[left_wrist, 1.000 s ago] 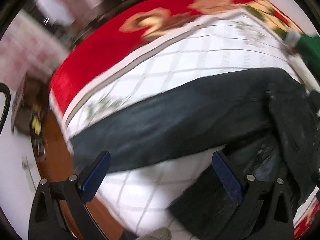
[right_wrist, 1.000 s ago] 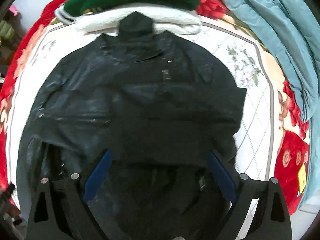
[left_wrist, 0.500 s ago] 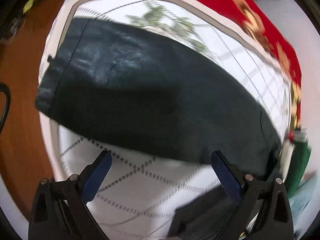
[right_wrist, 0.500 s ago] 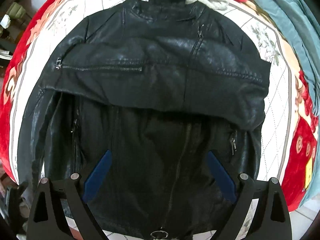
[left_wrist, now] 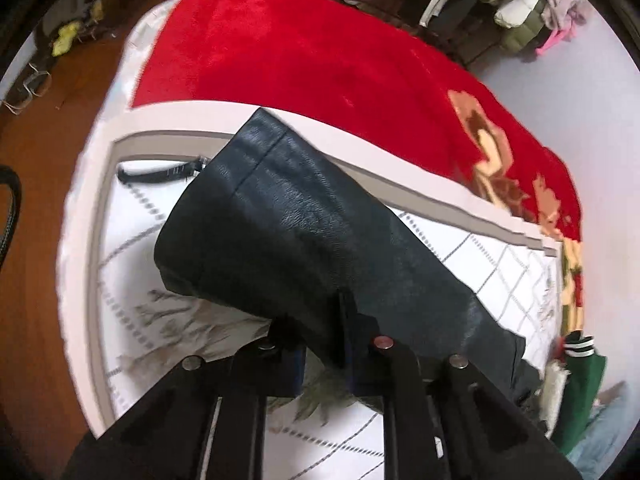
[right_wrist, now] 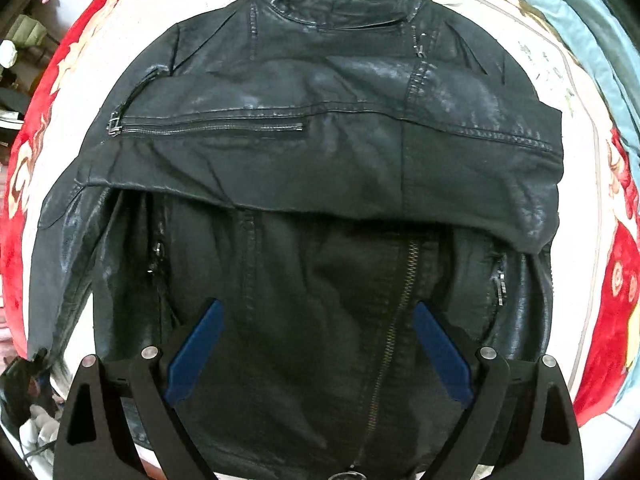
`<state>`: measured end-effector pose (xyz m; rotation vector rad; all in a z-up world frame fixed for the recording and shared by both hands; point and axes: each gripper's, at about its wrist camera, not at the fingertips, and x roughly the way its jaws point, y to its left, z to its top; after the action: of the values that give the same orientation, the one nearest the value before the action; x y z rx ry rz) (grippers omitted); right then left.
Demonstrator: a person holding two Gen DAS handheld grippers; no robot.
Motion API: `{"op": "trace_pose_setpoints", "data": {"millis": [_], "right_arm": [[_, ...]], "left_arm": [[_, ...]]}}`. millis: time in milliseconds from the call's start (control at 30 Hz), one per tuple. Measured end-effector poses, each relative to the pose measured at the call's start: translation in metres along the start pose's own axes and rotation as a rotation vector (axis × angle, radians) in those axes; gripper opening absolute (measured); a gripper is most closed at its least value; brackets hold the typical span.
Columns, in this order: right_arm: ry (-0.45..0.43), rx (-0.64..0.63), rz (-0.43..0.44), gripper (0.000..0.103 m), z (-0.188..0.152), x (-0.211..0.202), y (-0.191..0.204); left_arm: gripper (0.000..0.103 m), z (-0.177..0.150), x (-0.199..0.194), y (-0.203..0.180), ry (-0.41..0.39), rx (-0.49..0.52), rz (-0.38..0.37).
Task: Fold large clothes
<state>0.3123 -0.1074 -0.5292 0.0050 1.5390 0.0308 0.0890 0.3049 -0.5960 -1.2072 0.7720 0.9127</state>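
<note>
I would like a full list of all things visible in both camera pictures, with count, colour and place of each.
leather jacket: one, black, flat on the bed, front up, one sleeve folded across the chest
other sleeve: one, black, lifted over the bed edge
bedspread: one, white quilted centre, red floral border
folded clothes: a few, green and white, beyond the collar
blue quilt: one, light blue, bed's far corner
floor: brown wood
left gripper: black, closed on the sleeve
right gripper: black with blue pads, open above the jacket hem
</note>
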Motion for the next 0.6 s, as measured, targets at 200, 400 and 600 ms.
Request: {"op": "trace_pose_setpoints", "data": {"millis": [200, 400, 600], "right_arm": [[0.02, 0.009, 0.016, 0.097, 0.002, 0.014, 0.008], [0.015, 0.027, -0.007, 0.097, 0.008, 0.022, 0.01], [-0.135, -0.047, -0.229, 0.097, 0.025, 0.006, 0.003]], "left_arm": [[0.039, 0.007, 0.012, -0.002, 0.003, -0.045, -0.084], [0.005, 0.009, -0.002, -0.041, -0.1, 0.148, 0.047], [0.001, -0.011, -0.046, -0.134, -0.298, 0.548, 0.184]]}}
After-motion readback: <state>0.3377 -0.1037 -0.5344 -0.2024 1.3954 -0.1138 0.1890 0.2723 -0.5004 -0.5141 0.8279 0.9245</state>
